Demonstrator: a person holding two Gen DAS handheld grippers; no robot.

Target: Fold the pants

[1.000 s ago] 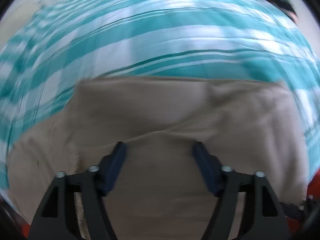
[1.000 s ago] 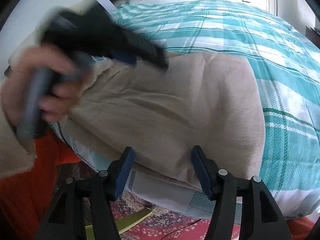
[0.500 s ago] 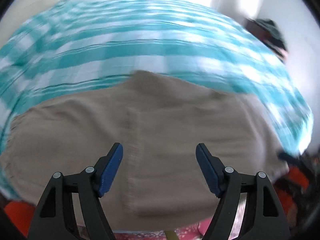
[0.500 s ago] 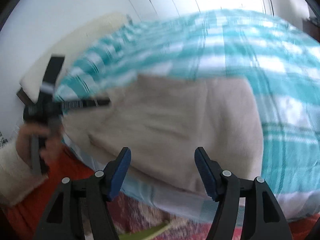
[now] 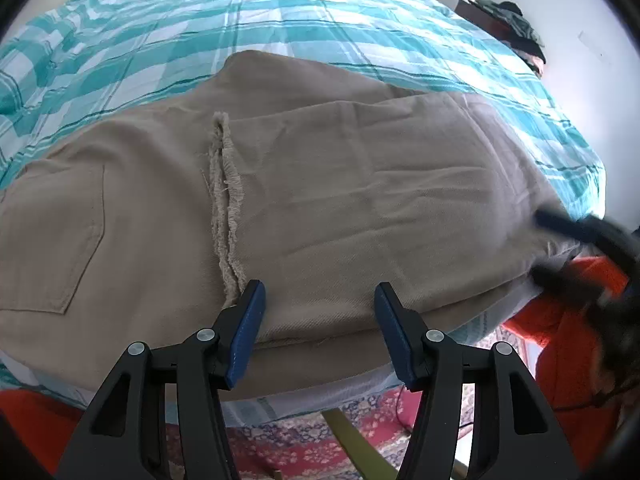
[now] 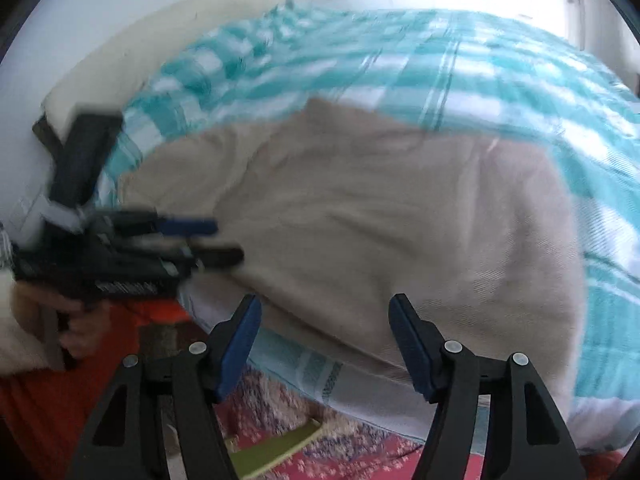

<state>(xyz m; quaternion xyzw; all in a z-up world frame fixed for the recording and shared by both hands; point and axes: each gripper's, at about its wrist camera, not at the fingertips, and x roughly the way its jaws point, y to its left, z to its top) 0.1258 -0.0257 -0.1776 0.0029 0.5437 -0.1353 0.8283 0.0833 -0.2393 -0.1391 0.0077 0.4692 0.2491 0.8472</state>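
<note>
Evidently the beige pants (image 5: pixel 320 184) lie doubled over at the near edge of the checked bed (image 5: pixel 280 12), so both claws hang just off that edge, the left gripper (image 5: pixel 318 312) and right gripper (image 6: pixel 324 320) spread wide, gripping nothing, likely lining up the next fold.

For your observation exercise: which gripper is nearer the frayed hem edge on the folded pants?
Left. The left gripper hovers open right by the near end of the frayed hem on the pants. The right gripper hovers open off the bed's near edge, farther along.
</note>
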